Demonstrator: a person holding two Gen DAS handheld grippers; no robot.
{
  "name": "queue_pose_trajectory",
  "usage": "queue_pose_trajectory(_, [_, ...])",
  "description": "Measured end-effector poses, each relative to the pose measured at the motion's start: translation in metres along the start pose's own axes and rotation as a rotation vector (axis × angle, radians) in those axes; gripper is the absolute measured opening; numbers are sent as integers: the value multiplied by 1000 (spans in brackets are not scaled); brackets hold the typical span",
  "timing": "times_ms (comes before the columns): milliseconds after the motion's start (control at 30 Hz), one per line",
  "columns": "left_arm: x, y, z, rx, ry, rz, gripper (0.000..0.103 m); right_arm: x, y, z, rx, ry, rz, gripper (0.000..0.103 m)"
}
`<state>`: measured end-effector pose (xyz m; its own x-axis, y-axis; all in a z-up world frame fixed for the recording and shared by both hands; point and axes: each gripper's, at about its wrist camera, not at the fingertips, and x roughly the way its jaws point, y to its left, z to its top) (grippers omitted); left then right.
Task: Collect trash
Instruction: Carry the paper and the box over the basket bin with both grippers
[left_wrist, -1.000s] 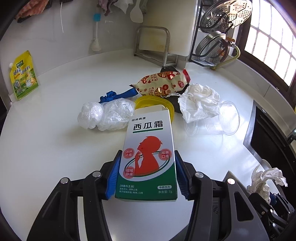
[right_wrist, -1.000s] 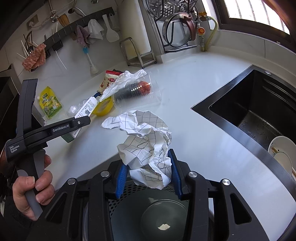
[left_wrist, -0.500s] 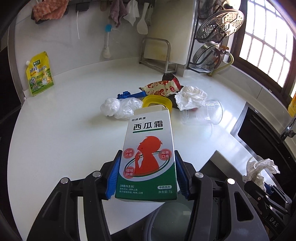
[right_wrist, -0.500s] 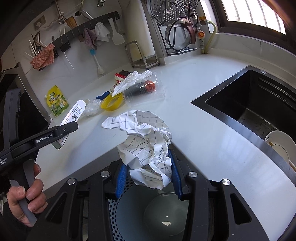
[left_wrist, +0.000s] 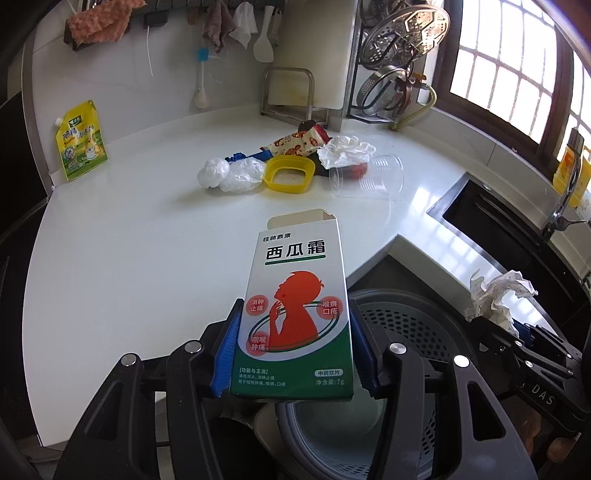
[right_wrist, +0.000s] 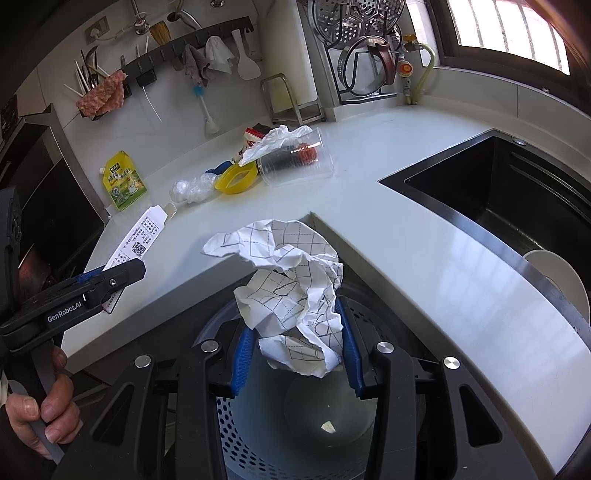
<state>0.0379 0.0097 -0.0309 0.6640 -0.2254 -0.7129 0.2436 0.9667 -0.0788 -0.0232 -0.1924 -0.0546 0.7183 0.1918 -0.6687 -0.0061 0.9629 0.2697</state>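
My left gripper (left_wrist: 293, 350) is shut on a white and green medicine box (left_wrist: 295, 314) and holds it over the rim of a grey perforated bin (left_wrist: 406, 325). My right gripper (right_wrist: 293, 354) is shut on a crumpled sheet of grid paper (right_wrist: 291, 288) above the same bin (right_wrist: 295, 424). The paper also shows in the left wrist view (left_wrist: 498, 295), and the box in the right wrist view (right_wrist: 136, 243). More trash lies on the white counter (left_wrist: 129, 240): a yellow lid (left_wrist: 290, 173), clear wrap (left_wrist: 231, 173), a snack wrapper (left_wrist: 299, 142), white tissue (left_wrist: 345, 149) and a clear cup (left_wrist: 369, 179).
A black sink (right_wrist: 517, 192) is sunk in the counter to the right, with a white plate (right_wrist: 557, 273) in it. A yellow pouch (left_wrist: 79, 140) leans on the back wall. A dish rack (left_wrist: 399, 55) and hanging utensils stand at the back.
Both grippers have pulled back from the counter toward the bin, still holding the box and the paper. The trash pile now lies farther away.
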Motion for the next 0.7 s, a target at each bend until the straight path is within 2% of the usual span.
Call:
queue_pose_trajectory(400, [6, -36, -44, 89, 75, -42, 52, 6, -11, -35, 7, 94, -3, 40])
queue_pose_trajectory(700, [28, -40, -62, 93, 153, -41, 52, 23, -16, -52, 4, 168, -24, 40])
